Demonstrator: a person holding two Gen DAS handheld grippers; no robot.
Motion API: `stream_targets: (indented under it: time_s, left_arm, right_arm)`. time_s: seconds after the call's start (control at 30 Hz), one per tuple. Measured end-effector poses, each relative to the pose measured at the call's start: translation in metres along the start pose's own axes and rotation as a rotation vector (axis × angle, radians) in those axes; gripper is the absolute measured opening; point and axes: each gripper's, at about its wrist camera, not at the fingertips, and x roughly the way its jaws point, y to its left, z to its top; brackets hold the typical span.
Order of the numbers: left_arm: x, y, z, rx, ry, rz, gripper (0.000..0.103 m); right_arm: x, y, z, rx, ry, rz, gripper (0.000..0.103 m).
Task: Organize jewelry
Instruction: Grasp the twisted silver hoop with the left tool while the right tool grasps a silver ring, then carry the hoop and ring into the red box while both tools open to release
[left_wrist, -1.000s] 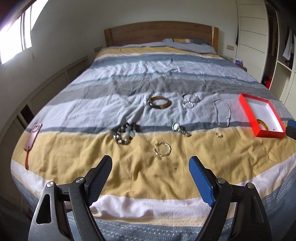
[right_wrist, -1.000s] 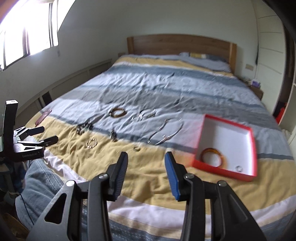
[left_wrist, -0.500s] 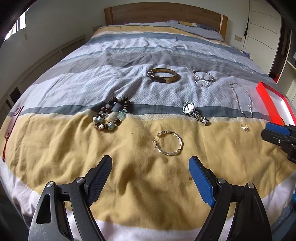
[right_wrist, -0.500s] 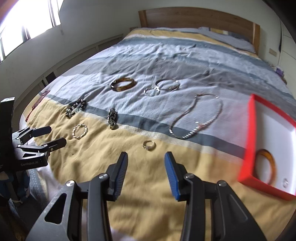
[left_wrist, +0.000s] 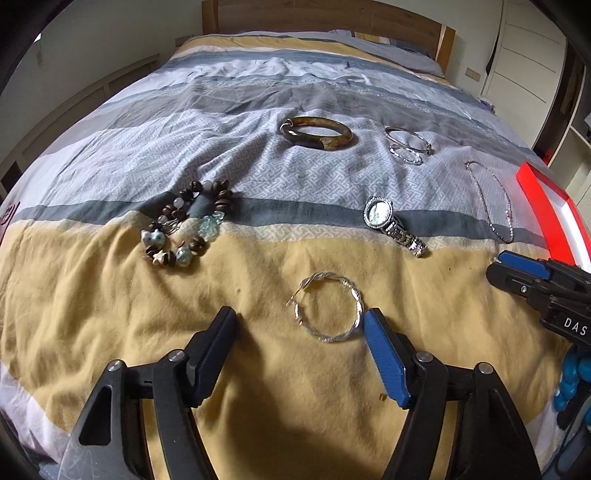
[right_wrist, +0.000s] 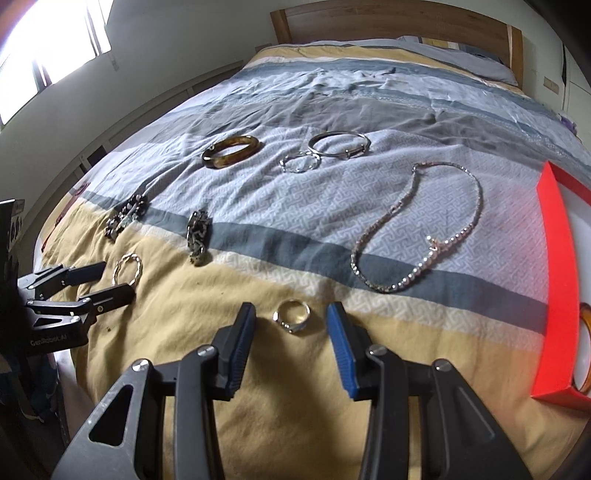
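Jewelry lies spread on the striped bedspread. My left gripper (left_wrist: 301, 314) is open, just short of a twisted silver hoop (left_wrist: 327, 307) near its blue finger. My right gripper (right_wrist: 291, 314) is open with a silver ring (right_wrist: 292, 314) lying between its fingertips on the yellow stripe. Farther off are a beaded bracelet (left_wrist: 184, 229), a silver watch (left_wrist: 391, 223), a brown bangle (left_wrist: 317, 132), silver bangles (left_wrist: 406, 146) and a pearl necklace (right_wrist: 417, 229). The red box (right_wrist: 557, 280) at the right holds an amber bangle (right_wrist: 585, 350).
The bed's wooden headboard (left_wrist: 325, 16) is at the far end. White wardrobes (left_wrist: 532, 55) stand to the right. A window (right_wrist: 48, 44) is on the left wall. The left gripper also shows in the right wrist view (right_wrist: 107, 280).
Both grippers have moved forward and down toward the bed. The hoop now lies just ahead of the left fingertips and the ring between the right ones. Both stay open.
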Motion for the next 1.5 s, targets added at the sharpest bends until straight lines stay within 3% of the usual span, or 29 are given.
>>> stream_targets:
  time_s: [0.2,0.27,0.4,0.93,1.5]
  left_arm:
    - [0.008,-0.005,0.002,0.019,0.004,-0.002,0.053]
    - [0.007,-0.007,0.002,0.026,0.003,-0.005,0.038]
    - [0.005,-0.009,0.003,0.034,0.002,-0.007,0.031]
    - [-0.048,-0.017,-0.012,0.048,-0.042,-0.015,0.032]
    - [-0.165,-0.038,-0.039,0.076,-0.217,-0.031,0.032]
  right_arm:
    - [0.004,-0.002,0.0,0.006,-0.006,-0.001,0.027]
    - [0.006,-0.002,0.0,0.003,-0.006,-0.003,0.023]
    - [0.007,-0.002,0.0,0.002,-0.005,-0.002,0.018]
    - [-0.042,0.021,-0.018,-0.012,-0.025,-0.014,0.018]
    - [-0.176,0.065,-0.037,-0.068,-0.203,-0.086,0.018]
